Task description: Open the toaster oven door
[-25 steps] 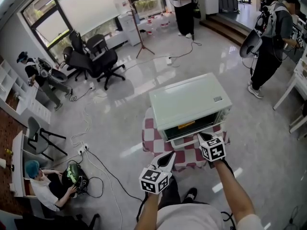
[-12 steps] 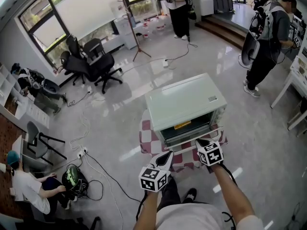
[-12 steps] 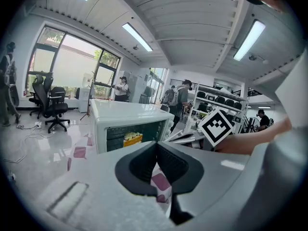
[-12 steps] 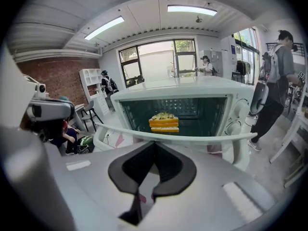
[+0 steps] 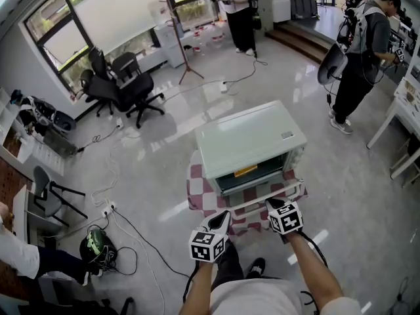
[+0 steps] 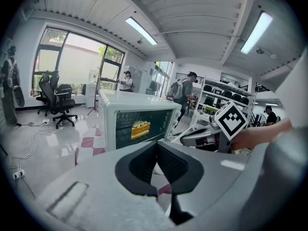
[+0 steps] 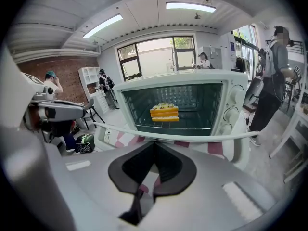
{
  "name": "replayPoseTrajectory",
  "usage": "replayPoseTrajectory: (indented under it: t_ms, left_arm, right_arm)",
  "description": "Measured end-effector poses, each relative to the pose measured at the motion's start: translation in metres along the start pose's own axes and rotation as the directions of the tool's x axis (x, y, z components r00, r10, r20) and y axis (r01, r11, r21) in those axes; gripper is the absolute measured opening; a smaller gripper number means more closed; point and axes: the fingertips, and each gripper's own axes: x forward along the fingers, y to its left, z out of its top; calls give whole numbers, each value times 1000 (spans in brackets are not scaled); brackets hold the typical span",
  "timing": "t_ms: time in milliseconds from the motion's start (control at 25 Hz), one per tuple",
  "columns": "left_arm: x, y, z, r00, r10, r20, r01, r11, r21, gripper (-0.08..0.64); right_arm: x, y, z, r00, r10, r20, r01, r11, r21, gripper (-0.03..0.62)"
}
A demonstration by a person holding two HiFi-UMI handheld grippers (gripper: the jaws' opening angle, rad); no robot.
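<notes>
Holds nothing in the left gripper [image 6: 155, 147], jaws together, off the near left corner of the bench [image 5: 197, 199]. Finds the right gripper [image 7: 154, 146] likewise closed and empty, tips just under the handle [image 7: 184, 137] at the near edge. Beyond, shows the door [image 5: 259, 195] swung down almost flat from the toaster oven [image 5: 249, 136] mid-bench, cake [image 7: 164, 113] exposed. Looks all but done: at most a last push down to go.

1. A pale green toaster oven [image 5: 249, 140] sits on a red-and-white checked worktop [image 5: 195, 192]. Its door [image 5: 259, 190] is swung down open toward the person.
2. The right tongs [image 5: 273, 204] point at the right part of the door's front edge; contact cannot be told.
3. The left tongs [image 5: 223, 219] hang clear of the door, over the worktop's near edge.
4. Black office chairs [image 5: 125, 84] stand by the window.
5. A helmet [image 5: 94, 245] lies on the floor among cables.
</notes>
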Motion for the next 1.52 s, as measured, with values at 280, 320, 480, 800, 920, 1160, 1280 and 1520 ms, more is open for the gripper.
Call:
replayPoseTrajectory:
  t_ms: [280,320,480,800,920,1160,1280,1520]
  left_arm:
    - [8,-5,-9,1000,-10,-18,10,1000,-1,2]
    - [7,-4,-10,1000,-9,-22,9,1000,0,2]
    - [2,-7,-11,1000,-15,-17,15,1000,-9,2]
    - [2,-15,-26,999,-38,-34,38,999,-13,2]
    - [5,-18,-30,998,-49,-45,49,999,-11,2]
    - [4,-20,-40,997,-53,-61,52,998,-19,2]
    - [5,-23,-44,996,-60,-68,59,998,-19,2]
    - [9,-19,-50,996,-57,-75,55,998,-26,2]
  right_arm:
    - [-9,-2,-11,1000,-5,6,5,1000,23,5]
    - [-8,0,-13,1000,-6,7,6,1000,24,5]
    - [-7,-2,-24,999,-18,29,18,1000,13,5]
    - [-5,-4,-55,990,-55,134,53,998,14,5]
    - [-3,-6,-68,991,-53,121,52,999,5,5]
    - [0,-8,-90,994,-62,94,59,998,31,5]
    - [1,-8,-98,993,-76,93,73,997,38,5]
    - [9,-8,-117,994,-92,61,90,995,36,5]
